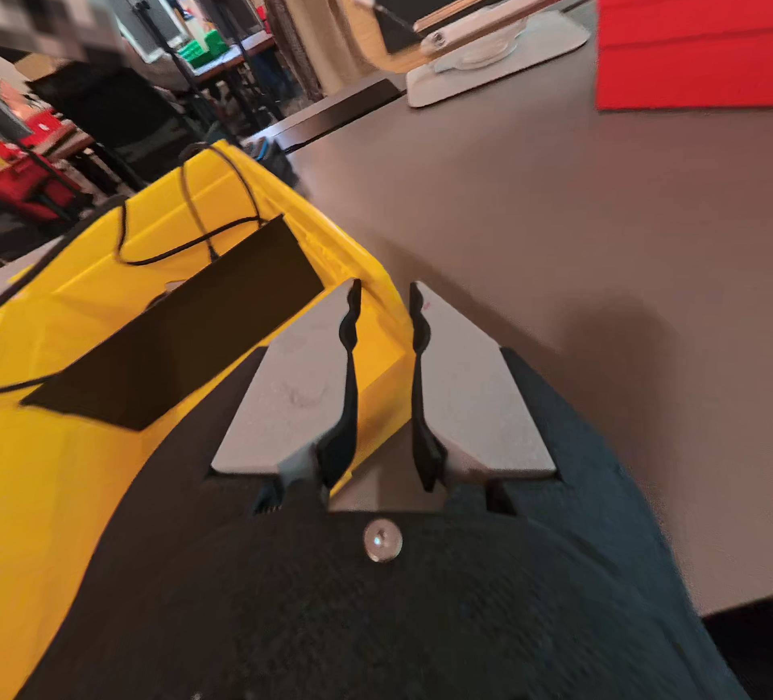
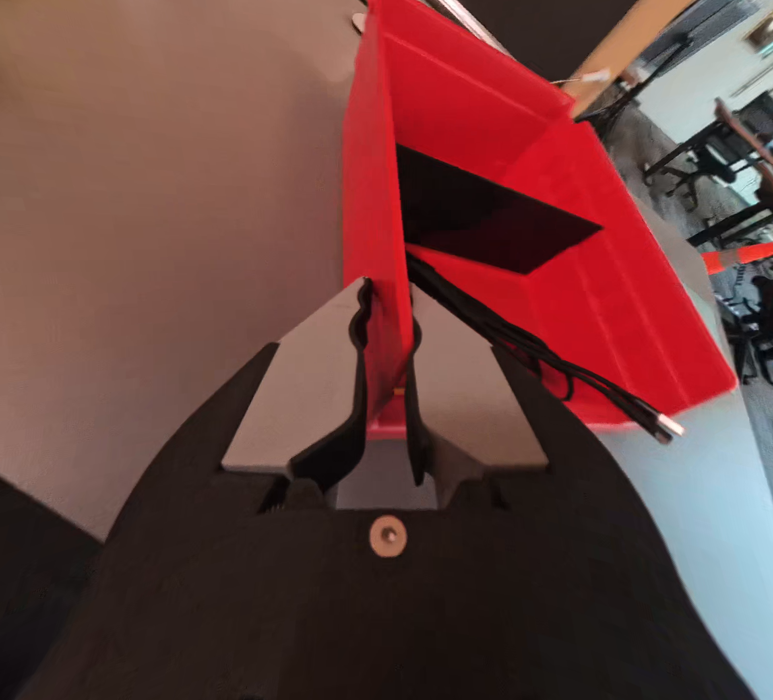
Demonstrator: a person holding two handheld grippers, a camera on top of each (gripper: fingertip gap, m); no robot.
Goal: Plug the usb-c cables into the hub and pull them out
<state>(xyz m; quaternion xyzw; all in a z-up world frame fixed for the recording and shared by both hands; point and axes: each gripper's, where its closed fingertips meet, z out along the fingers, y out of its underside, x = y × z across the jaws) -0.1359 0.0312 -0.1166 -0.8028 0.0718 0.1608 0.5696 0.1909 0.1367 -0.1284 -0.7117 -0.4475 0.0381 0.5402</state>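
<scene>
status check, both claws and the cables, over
Left claw open, straddling yellow bin wall. Right claw gripping red bin wall. Black cables trail over red bin's rim, unplugged ends free. No hub visible.

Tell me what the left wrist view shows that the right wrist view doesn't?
Only the left wrist view shows the yellow bin with thin black cables draped in it, and the left gripper, its jaws apart over the bin's rim. Only the right wrist view shows the inside of the red bin, cables with metal plugs hanging over its edge, and the right gripper straddling its wall. Both show the red bin and the brown table.
</scene>
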